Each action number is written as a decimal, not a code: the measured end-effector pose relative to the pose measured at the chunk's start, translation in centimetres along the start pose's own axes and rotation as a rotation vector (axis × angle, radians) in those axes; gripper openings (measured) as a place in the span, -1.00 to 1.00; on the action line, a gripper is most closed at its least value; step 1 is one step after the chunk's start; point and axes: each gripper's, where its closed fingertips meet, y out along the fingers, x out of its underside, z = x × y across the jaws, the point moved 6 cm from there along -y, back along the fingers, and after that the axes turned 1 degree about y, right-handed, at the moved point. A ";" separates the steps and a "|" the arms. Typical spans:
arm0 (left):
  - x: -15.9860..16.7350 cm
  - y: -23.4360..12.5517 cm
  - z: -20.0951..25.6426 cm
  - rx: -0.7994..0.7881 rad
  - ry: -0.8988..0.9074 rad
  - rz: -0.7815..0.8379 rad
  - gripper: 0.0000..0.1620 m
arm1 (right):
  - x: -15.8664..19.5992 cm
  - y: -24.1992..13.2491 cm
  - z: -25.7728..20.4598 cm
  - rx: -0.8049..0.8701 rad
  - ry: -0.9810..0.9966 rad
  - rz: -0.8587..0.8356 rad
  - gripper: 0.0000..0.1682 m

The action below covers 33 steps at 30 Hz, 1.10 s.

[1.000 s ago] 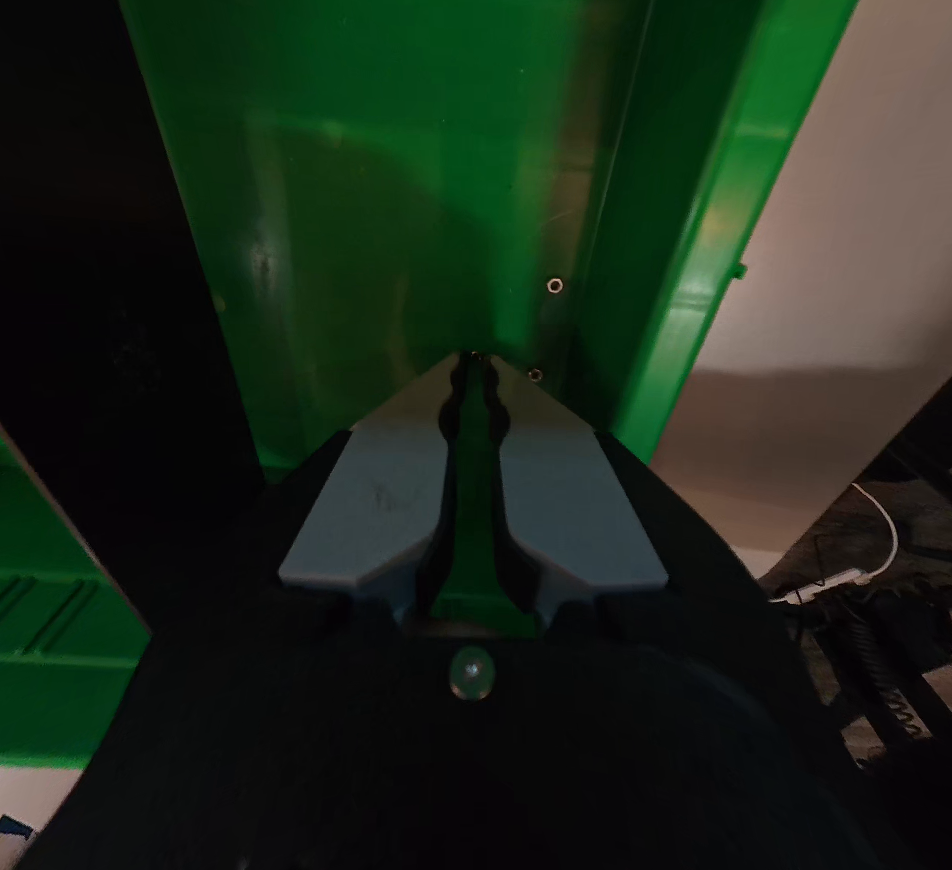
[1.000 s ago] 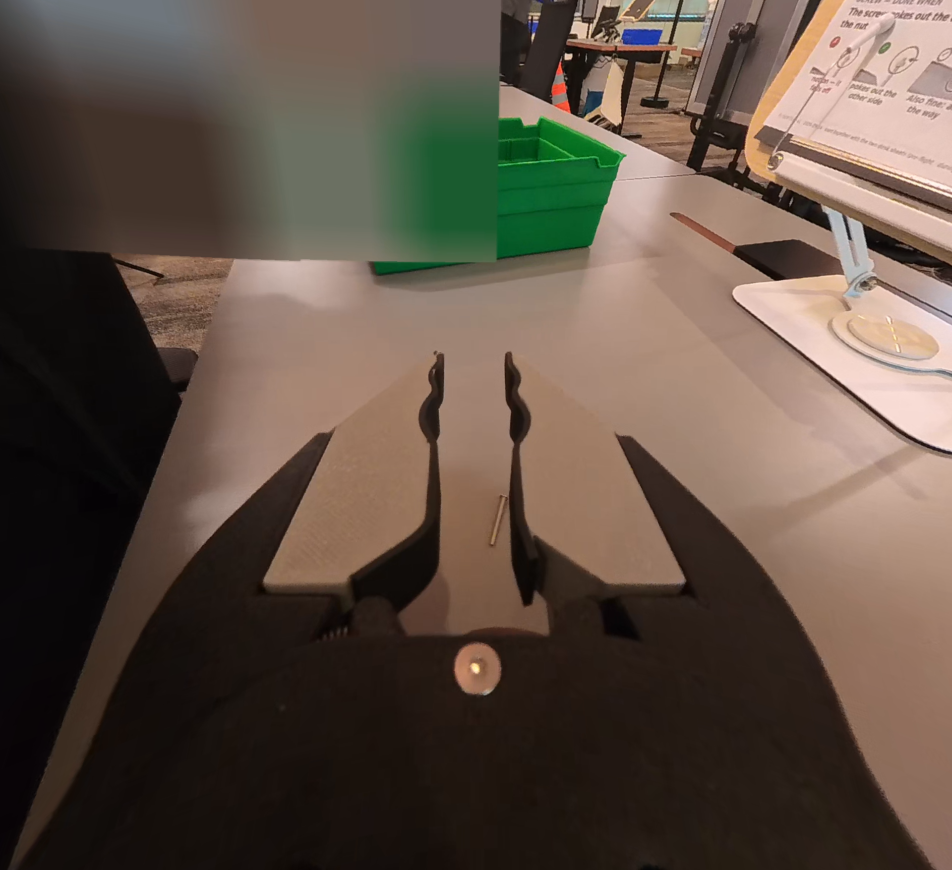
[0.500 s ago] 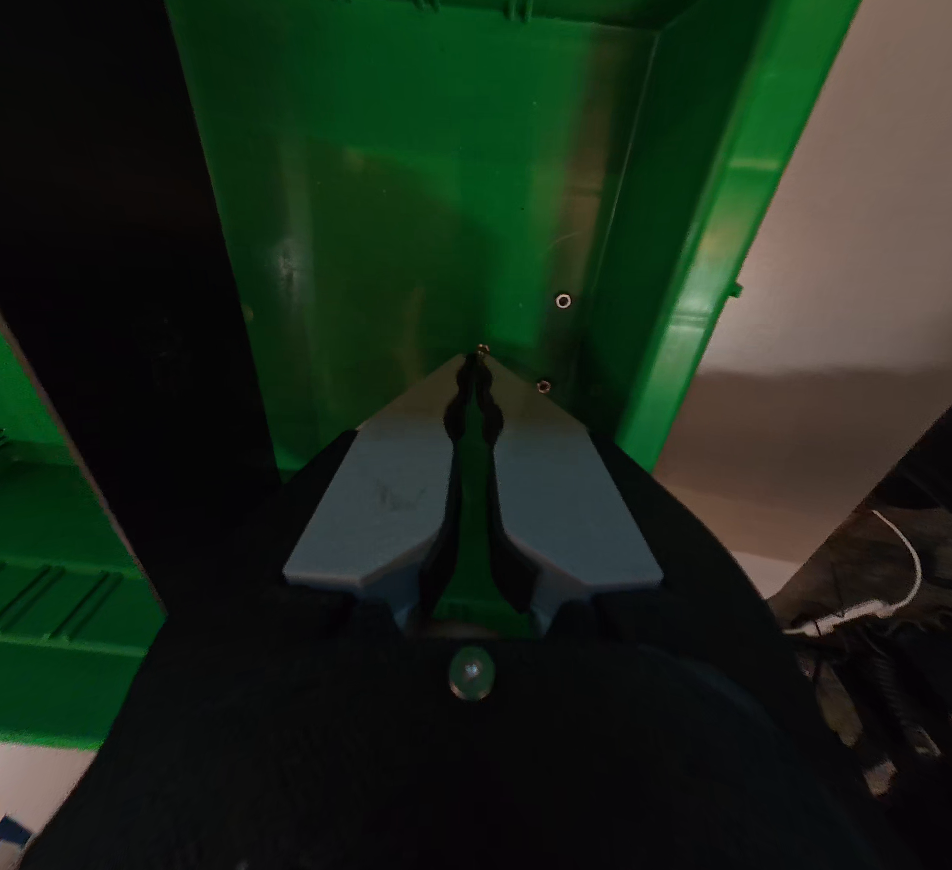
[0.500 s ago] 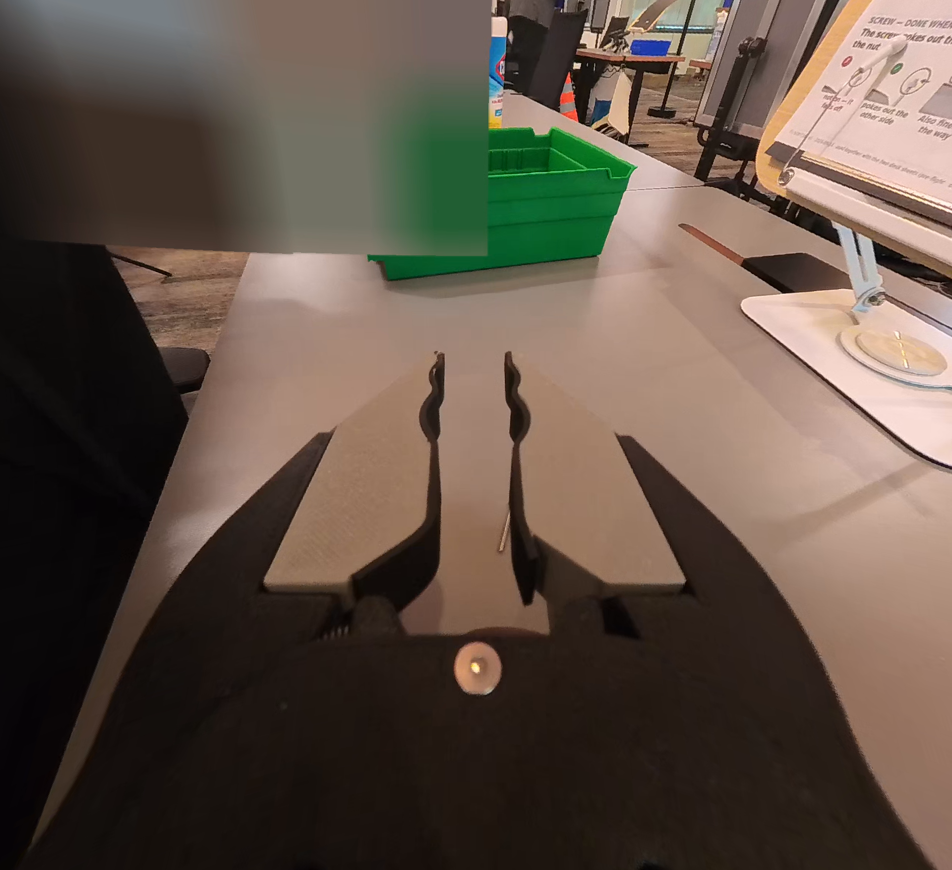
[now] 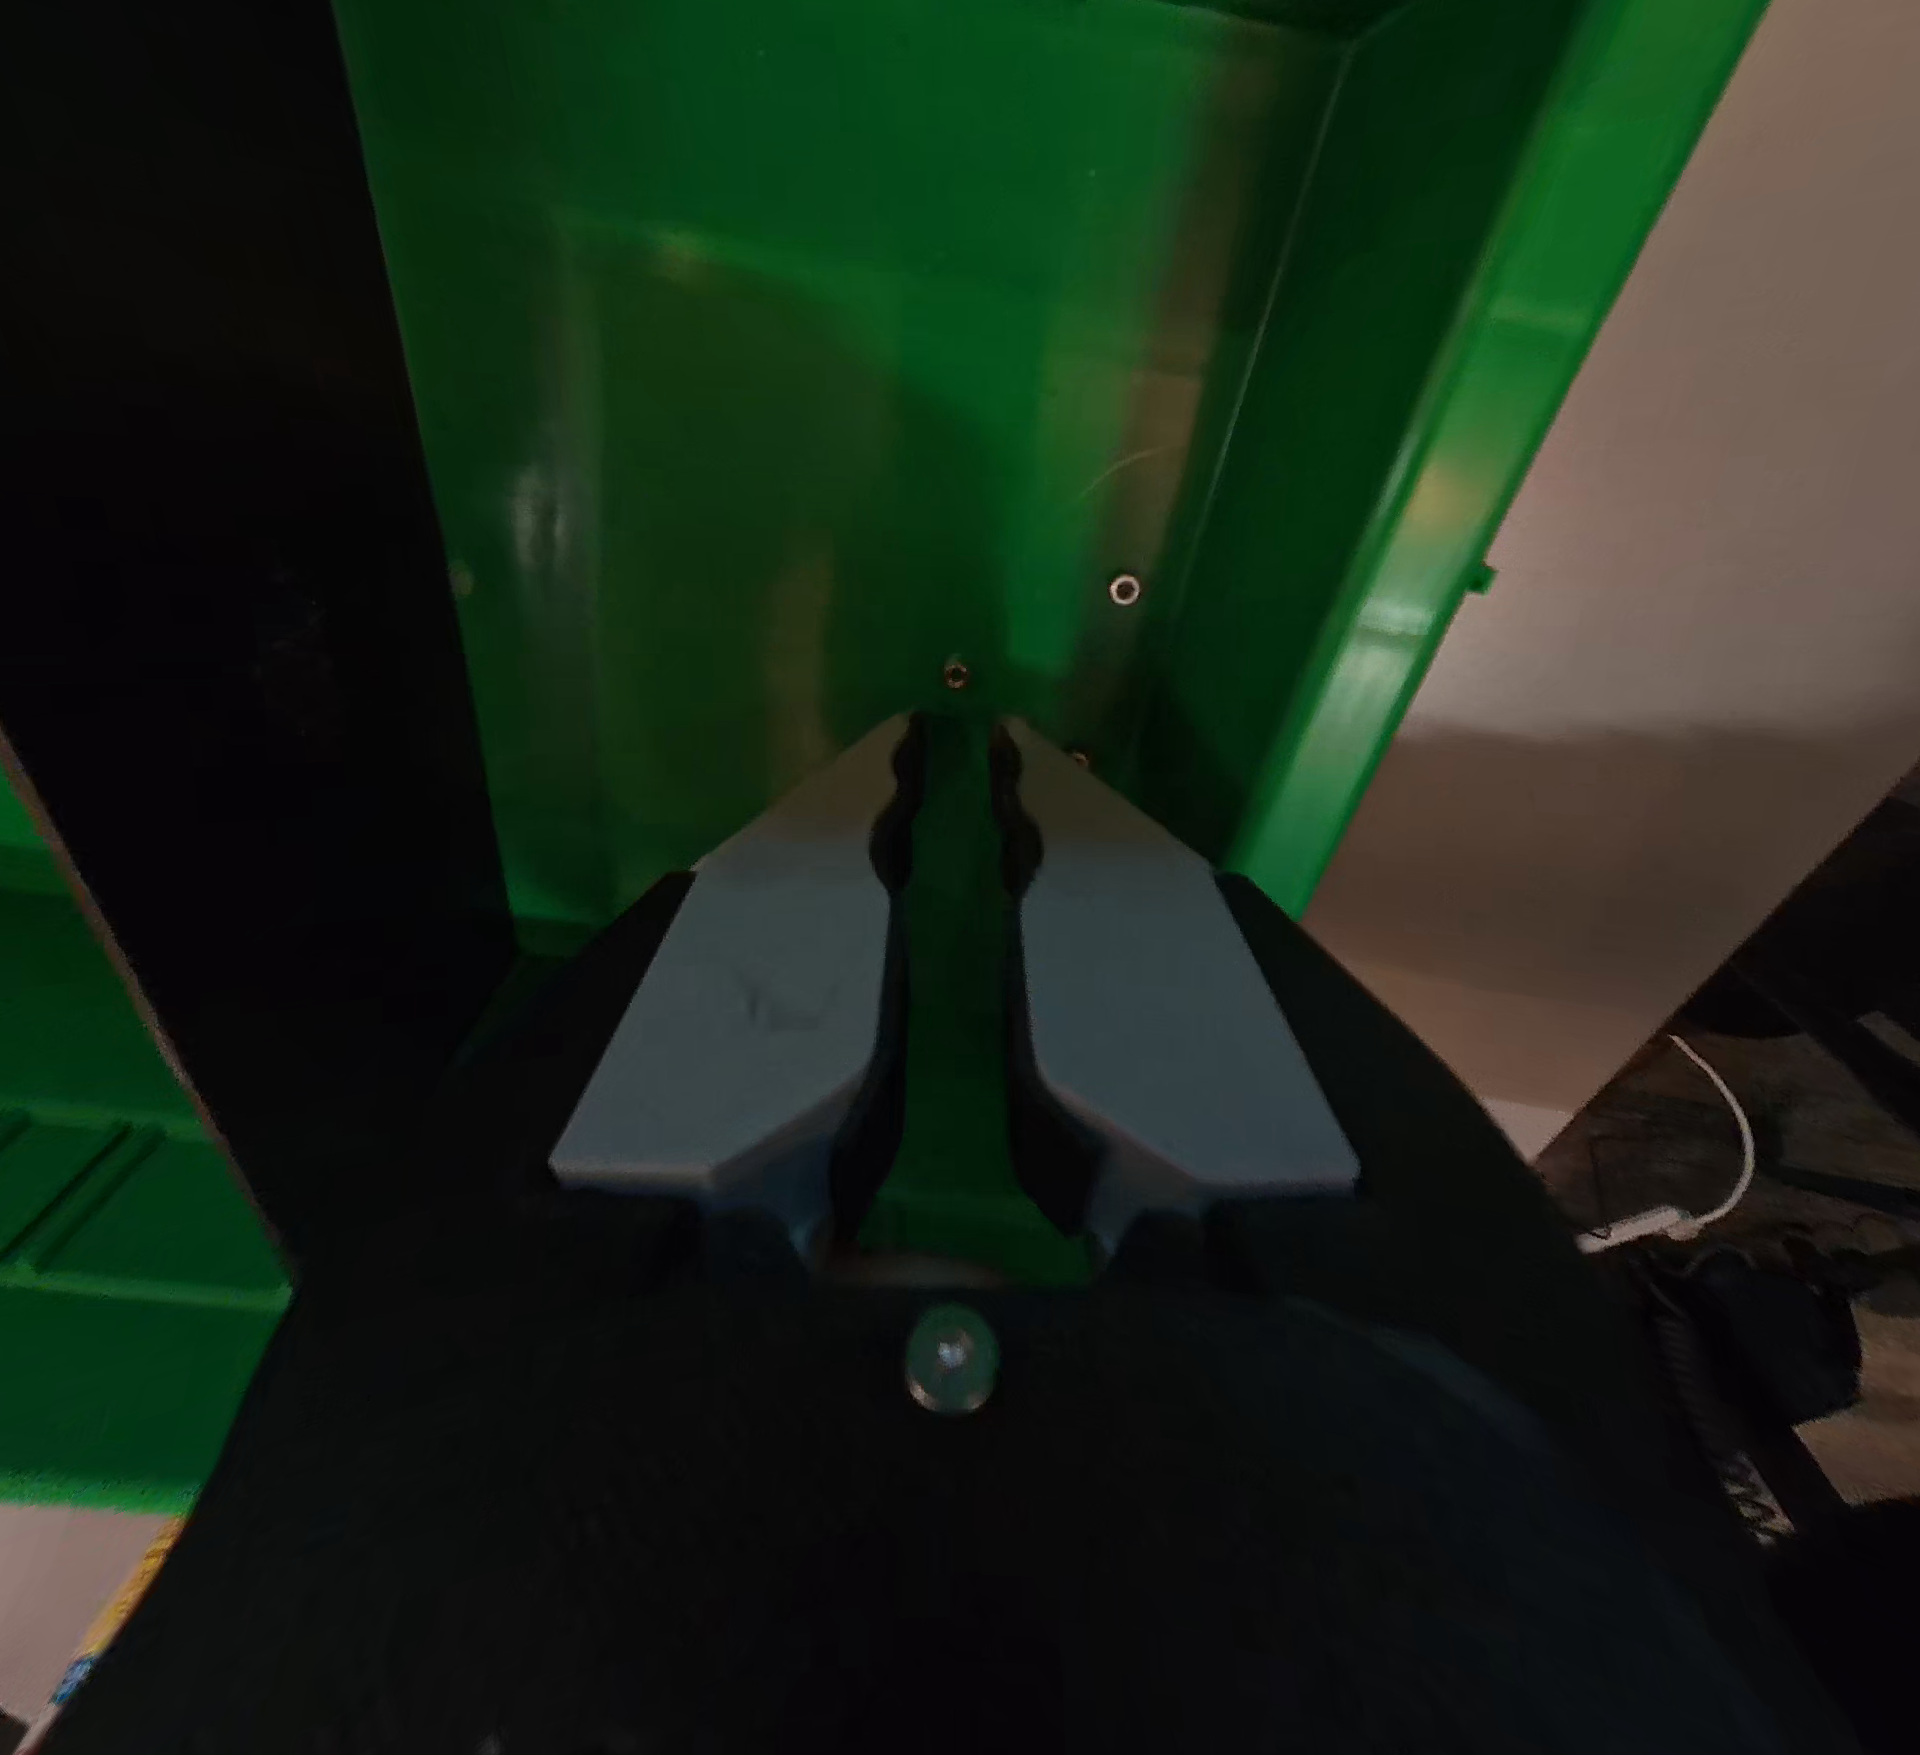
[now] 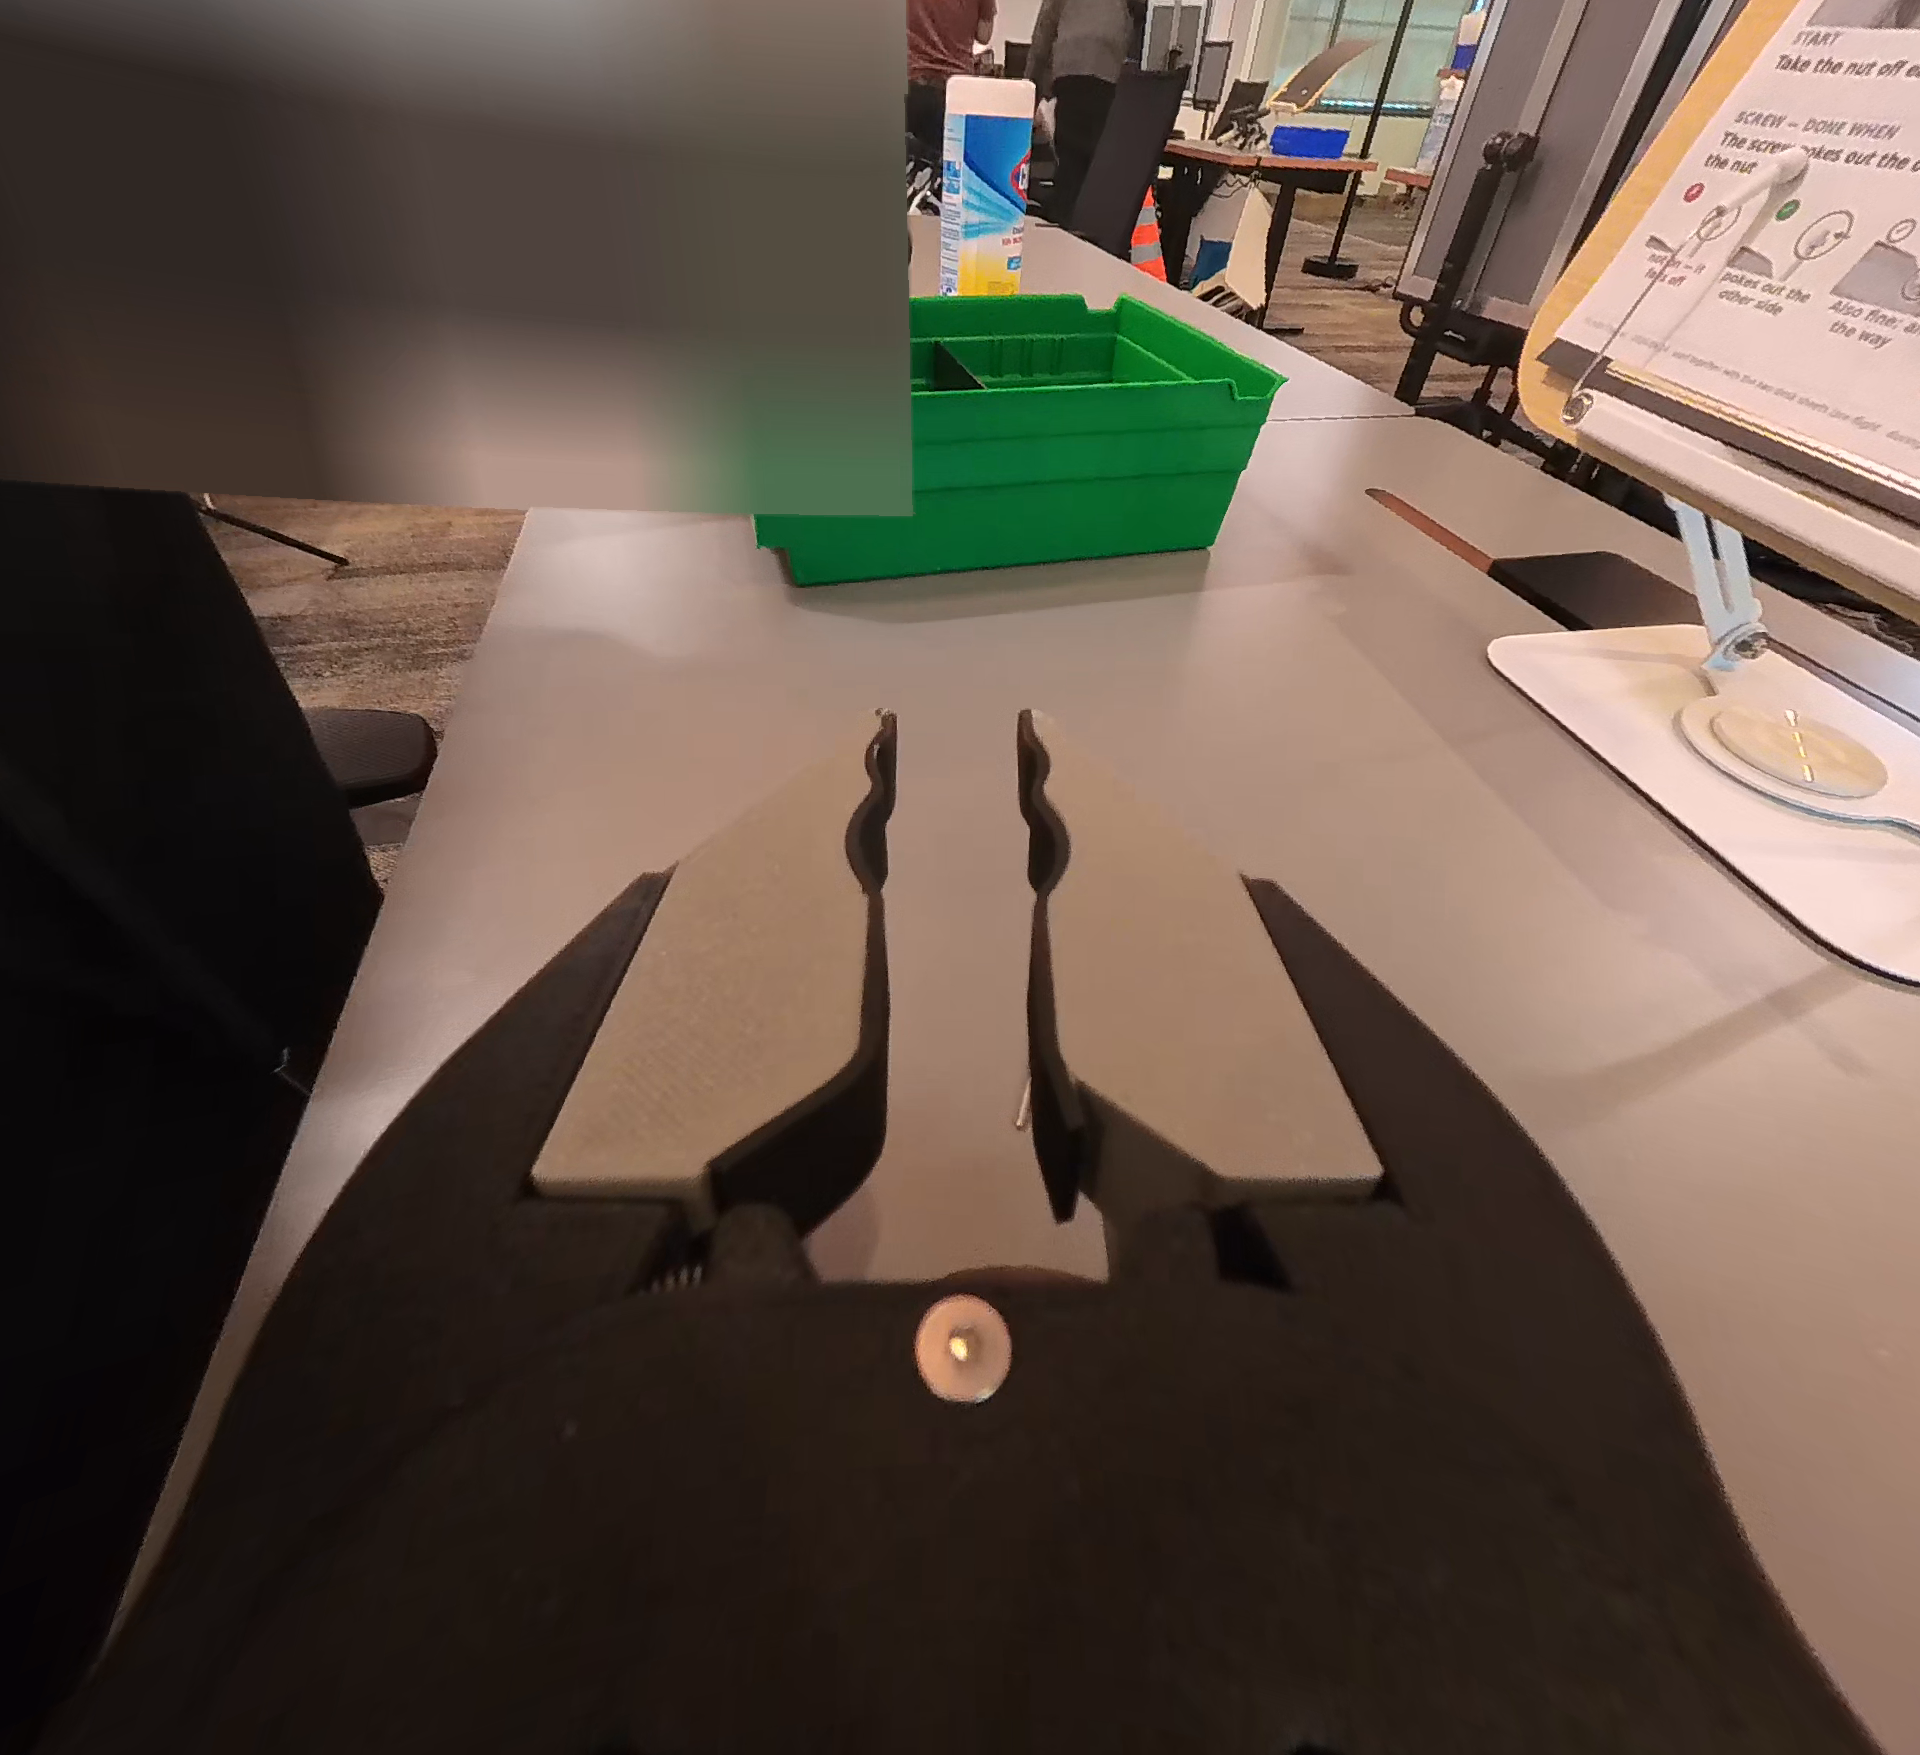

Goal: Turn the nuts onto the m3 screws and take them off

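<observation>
My left gripper point(image 5: 954, 731) sits low inside the green bin point(image 5: 1382, 479), fingers narrowly parted with nothing between them; one nut point(image 5: 955, 673) lies just past the tips, a second point(image 5: 1124, 589) farther right near the wall, a third point(image 5: 1078, 758) half hidden beside my right finger; my right gripper point(image 6: 956, 731) hovers over the grey table point(image 6: 1351, 822), fingers apart and empty — a thin screw point(image 6: 1022, 1105) lies under them, against the right finger's inner edge.

Green bin point(image 5: 727, 271), grey table point(image 6: 1351, 1186), grey fingers point(image 6: 727, 1009) on black bodies.
</observation>
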 end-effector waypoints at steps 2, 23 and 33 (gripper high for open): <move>-0.2 0.1 0.0 -0.013 0.005 -0.001 -0.87 | -0.1 0.0 0.0 0.000 -0.003 0.002 -0.76; -0.8 0.4 -0.4 -0.011 -0.013 0.008 -0.95 | -0.4 -0.2 -0.4 -0.008 -0.012 0.014 -0.77; -0.9 0.4 0.4 -0.128 0.030 -0.003 -0.96 | -0.8 -0.4 -0.7 -0.015 -0.022 0.029 -0.77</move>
